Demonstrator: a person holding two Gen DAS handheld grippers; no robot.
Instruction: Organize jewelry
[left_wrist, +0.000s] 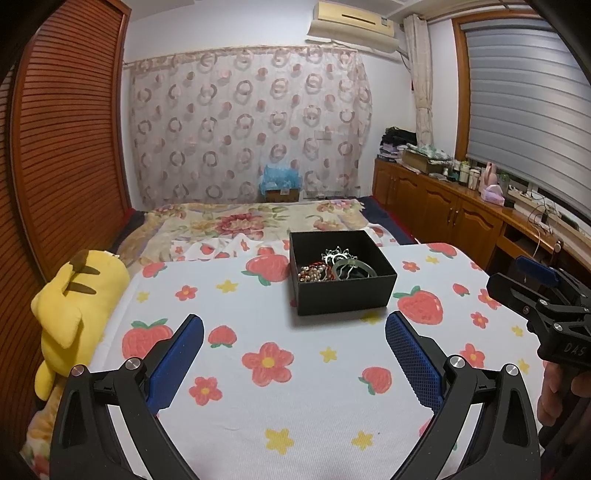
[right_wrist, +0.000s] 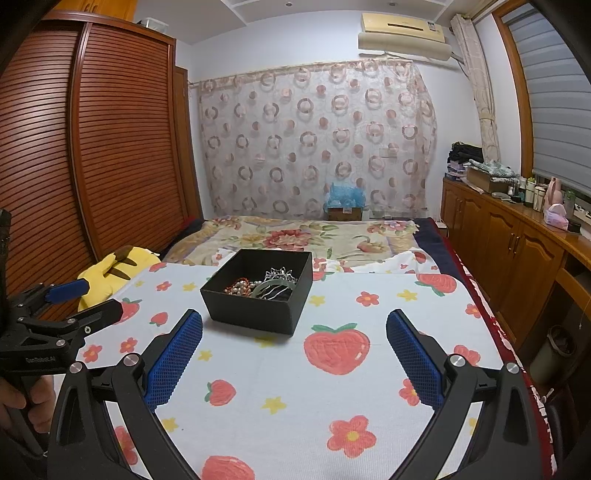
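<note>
Jewelry (left_wrist: 334, 266) | heaped in black box (left_wrist: 347, 295), light, tangle-prone | bangle rim favoured | left gripper (left_wrist: 294, 332), right gripper (right_wrist: 294, 328) spread empty

A white cloth (left_wrist: 258, 406) printed with strawberries and flowers covers the surface directly below and ahead. A yellow plush toy (left_wrist: 74, 310) lies at its left edge, against the slatted wooden wardrobe (left_wrist: 62, 155). Beyond the cloth, a floral bedspread (left_wrist: 236, 221) runs to a circle-patterned curtain (left_wrist: 247, 122) on the far wall, with an air conditioner (left_wrist: 354, 26) mounted above it. To the right stands a wooden cabinet (left_wrist: 443, 206) (top crowded with bottles and folded clothing), under a blind-covered window (left_wrist: 524, 88).
</note>
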